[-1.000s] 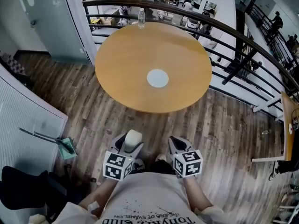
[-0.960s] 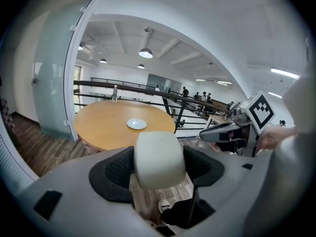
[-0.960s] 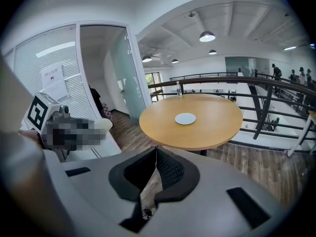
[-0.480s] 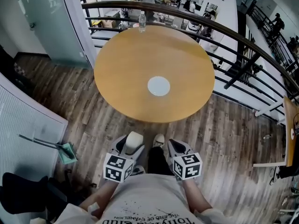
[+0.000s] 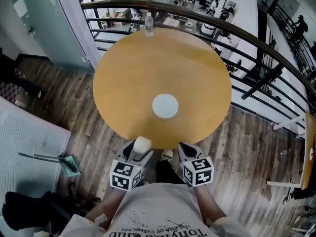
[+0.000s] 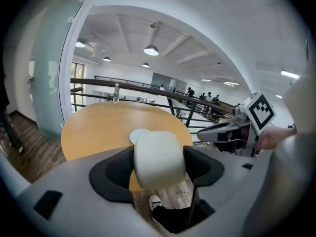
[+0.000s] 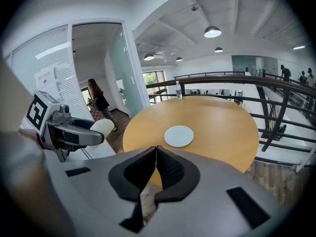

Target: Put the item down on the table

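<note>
A cream-white cup (image 6: 157, 158) sits clamped between the pads of my left gripper (image 5: 140, 147), which is shut on it just short of the near edge of the round wooden table (image 5: 128, 78). From the head view the cup (image 5: 140, 146) shows above the gripper's marker cube. My right gripper (image 5: 183, 150) is beside it at the table's near edge, its jaws pressed together on nothing (image 7: 156, 150). A white round saucer (image 5: 165, 105) lies on the table ahead of both grippers, also visible as a saucer (image 7: 178, 135) in the right gripper view.
A clear water bottle (image 5: 148, 22) stands at the table's far edge by a dark railing (image 5: 256, 46). A glass wall (image 5: 44, 19) is at the left, a dustpan (image 5: 69, 164) on the wooden floor. My shoe (image 5: 167, 155) is under the table edge.
The person has stepped forward: the table and saucer have come closer, and both grippers now reach its near edge. The cup stays held in the left gripper.
</note>
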A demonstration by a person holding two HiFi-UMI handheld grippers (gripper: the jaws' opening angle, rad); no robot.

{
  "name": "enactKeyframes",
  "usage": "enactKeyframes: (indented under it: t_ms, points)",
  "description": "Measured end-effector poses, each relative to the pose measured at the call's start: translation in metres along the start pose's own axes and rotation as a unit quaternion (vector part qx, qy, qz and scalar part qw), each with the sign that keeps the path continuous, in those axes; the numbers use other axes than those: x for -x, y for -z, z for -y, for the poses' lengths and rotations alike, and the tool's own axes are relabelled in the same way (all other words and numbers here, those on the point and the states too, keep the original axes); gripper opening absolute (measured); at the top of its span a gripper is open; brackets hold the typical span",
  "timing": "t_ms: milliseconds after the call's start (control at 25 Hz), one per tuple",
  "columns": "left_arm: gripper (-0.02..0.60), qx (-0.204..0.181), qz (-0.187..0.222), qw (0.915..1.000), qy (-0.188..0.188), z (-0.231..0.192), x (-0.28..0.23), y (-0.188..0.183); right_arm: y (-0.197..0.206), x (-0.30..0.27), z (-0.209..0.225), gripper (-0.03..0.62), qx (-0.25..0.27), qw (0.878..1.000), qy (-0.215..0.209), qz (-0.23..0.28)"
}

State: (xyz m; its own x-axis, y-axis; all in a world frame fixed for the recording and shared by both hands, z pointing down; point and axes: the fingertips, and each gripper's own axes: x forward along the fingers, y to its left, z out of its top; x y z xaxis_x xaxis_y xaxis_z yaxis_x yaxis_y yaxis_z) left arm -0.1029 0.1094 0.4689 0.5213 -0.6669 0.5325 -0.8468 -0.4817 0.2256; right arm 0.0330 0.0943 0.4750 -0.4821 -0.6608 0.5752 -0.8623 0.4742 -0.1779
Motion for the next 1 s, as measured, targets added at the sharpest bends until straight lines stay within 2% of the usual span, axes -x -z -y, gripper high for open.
enactKeyframes:
  t_ms: [200, 440, 720, 1000]
  points:
    - [0.33, 0.01, -0.004, 0.9999, -0.012, -0.011, -0.047, -0.032, -0.034, -0.032, 0.04, 0.026, 0.009, 1.0, -0.015, -0.009]
    - [0.33, 0.022, -0.007, 0.9994, -0.026, -0.027, -0.089, -0.06, -0.054, -0.065, 0.075, 0.026, 0.01, 0.999, -0.031, -0.025]
    - [0.33, 0.007, -0.012, 0.9991, -0.041, -0.025, -0.123, -0.082, -0.076, -0.082, 0.11, 0.026, 0.018, 0.998, -0.048, -0.025]
    - [0.33, 0.007, -0.02, 0.9989, -0.042, -0.023, -0.14, -0.093, -0.08, -0.092, 0.129, 0.026, 0.017, 0.998, -0.051, -0.039]
